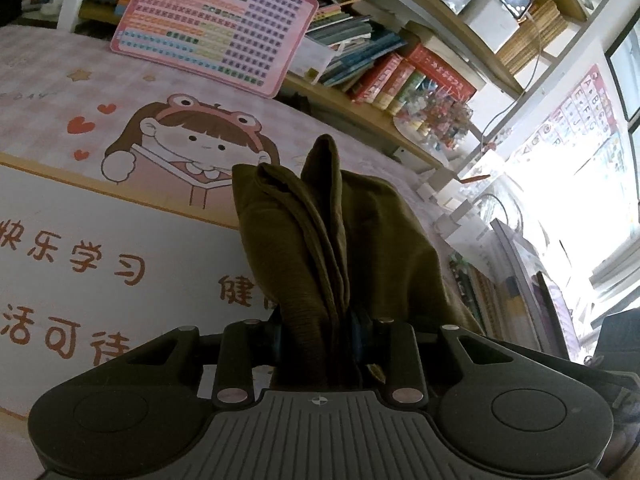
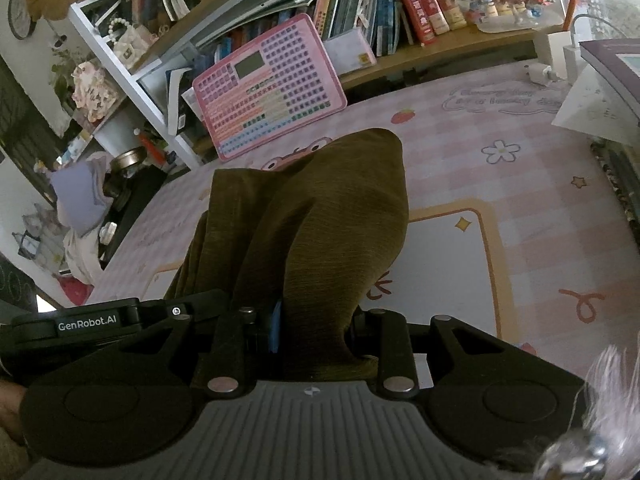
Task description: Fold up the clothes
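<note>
Left wrist: both tools point(image 1: 318, 332) point(image 2: 316, 330) pinch olive cloth point(image 1: 320, 240) (bunched) above mat point(image 2: 480, 200).

I am working at a child's study desk at home, looking over a pink cartoon desk mat point(image 2: 500, 184), crowded bookshelves point(image 2: 360, 4) and a pink learning tablet point(image 1: 212, 24).

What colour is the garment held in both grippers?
Dark olive-brown garment, plain with no print; clearest in the right wrist view.

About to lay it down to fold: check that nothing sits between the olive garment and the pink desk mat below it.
Nothing visible does. Both the left gripper and right gripper clamp the olive garment, and the pink desk mat around it lies bare. The pink keyboard board leans at the far edge.
</note>
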A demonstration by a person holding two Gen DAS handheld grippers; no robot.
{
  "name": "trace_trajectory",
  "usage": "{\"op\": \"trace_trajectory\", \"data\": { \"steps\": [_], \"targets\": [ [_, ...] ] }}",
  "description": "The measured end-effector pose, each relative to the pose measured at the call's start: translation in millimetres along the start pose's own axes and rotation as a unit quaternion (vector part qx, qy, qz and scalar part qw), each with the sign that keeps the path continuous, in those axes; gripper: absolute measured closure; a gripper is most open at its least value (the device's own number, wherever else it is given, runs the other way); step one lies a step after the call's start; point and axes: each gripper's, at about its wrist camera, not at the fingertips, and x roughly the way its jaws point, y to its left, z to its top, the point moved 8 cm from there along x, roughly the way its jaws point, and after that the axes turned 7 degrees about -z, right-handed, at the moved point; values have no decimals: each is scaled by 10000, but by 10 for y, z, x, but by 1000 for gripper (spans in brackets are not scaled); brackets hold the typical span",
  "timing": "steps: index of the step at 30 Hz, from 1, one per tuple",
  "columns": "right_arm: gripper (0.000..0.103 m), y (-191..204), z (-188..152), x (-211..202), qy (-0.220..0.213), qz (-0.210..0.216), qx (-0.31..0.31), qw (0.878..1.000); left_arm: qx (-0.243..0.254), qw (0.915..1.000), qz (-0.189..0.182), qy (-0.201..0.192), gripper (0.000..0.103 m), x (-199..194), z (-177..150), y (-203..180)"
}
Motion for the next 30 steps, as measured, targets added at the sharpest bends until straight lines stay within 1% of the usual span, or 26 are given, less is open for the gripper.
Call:
{"op": "trace_trajectory", "data": {
  "steps": [7,13,20,30],
  "targets": [
    [76,15,69,11,-99,-39,-51,9999,68,9999,-68,-46,74,17,85,14],
    [76,160,99,135,-96,-37,-68,9999,77,9999,-84,-81,74,-57,211,195],
    [76,546,122,415,-125,-92,-96,9998,92,9998,-170,-55,74,-208,482,574],
    [76,1121,123,821,-119,-259,88,9996,114,9995,-254,169,75,-401,754,1184]
  ]
}}
